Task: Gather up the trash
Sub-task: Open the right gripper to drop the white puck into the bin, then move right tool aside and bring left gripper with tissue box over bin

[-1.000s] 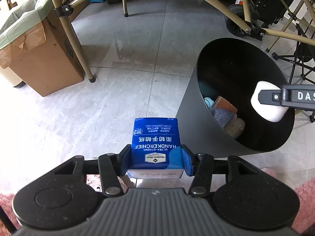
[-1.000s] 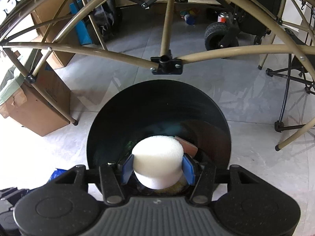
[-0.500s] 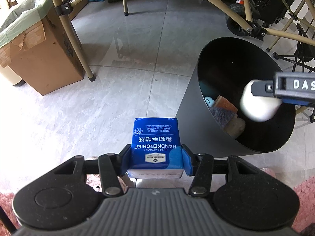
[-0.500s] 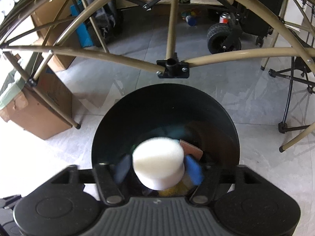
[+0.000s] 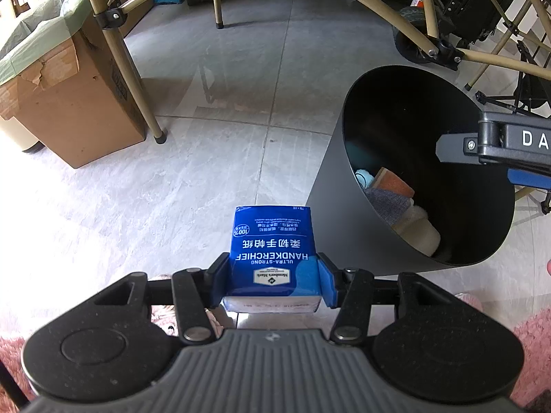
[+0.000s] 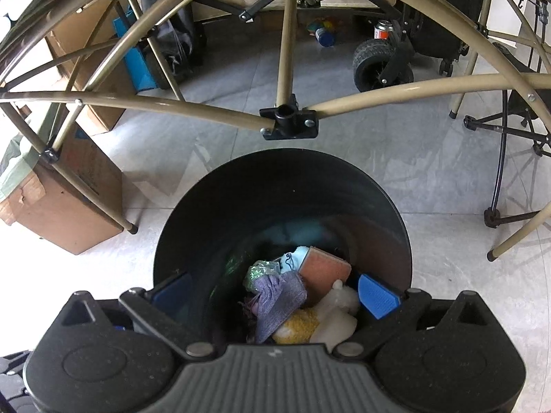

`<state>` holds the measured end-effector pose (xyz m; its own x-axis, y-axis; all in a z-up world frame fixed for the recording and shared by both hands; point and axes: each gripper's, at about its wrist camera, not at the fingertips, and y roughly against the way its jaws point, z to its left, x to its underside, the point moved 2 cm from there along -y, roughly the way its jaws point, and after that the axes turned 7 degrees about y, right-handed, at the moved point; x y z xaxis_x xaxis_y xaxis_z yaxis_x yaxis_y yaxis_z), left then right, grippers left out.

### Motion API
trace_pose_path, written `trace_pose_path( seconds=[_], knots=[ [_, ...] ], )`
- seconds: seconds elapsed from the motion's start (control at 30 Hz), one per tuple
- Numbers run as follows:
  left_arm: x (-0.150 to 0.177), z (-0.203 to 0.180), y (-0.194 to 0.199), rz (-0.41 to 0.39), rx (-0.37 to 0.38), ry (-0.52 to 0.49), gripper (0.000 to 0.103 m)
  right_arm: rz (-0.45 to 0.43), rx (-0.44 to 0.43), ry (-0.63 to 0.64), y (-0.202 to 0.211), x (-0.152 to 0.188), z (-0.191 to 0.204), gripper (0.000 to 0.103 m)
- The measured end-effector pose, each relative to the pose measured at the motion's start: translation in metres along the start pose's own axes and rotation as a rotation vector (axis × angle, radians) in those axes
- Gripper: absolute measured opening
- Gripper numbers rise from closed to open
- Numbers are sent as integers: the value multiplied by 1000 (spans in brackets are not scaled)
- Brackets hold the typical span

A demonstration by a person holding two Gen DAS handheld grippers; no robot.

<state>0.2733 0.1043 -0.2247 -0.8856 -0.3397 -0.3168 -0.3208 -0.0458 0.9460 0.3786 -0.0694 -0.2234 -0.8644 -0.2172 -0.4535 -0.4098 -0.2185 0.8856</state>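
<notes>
Blue tissue pack [image 5: 273, 254] clamped in left tool [image 5: 273, 284]; right tool [image 6: 275, 292] opening, empty, angled into bin [image 6: 206, 213].

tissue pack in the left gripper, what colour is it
Blue with white lettering; the tissue pack shows best in the left wrist view.

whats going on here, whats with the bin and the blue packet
A person with a gripper in each hand is collecting trash. The right gripper is over the black bin, its jaws opening with nothing between them. The left gripper holds a blue tissue packet beside the bin, not yet dropped in.
</notes>
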Motion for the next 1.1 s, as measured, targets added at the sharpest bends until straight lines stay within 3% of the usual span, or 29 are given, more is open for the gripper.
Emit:
trace_pose_path(
  seconds=[0.53,0.73,1.1],
  knots=[
    [-8,-20,45,-128,40,-16,52,-68,10,-30,29,9,-21,103],
    [-11,-44,61,-172,54,-62,52,-108,19,-62,48,15,-41,103],
    [-21,-104,64,-169,82,-139,52,-167,66,-179,76,32,-100,103]
  ],
)
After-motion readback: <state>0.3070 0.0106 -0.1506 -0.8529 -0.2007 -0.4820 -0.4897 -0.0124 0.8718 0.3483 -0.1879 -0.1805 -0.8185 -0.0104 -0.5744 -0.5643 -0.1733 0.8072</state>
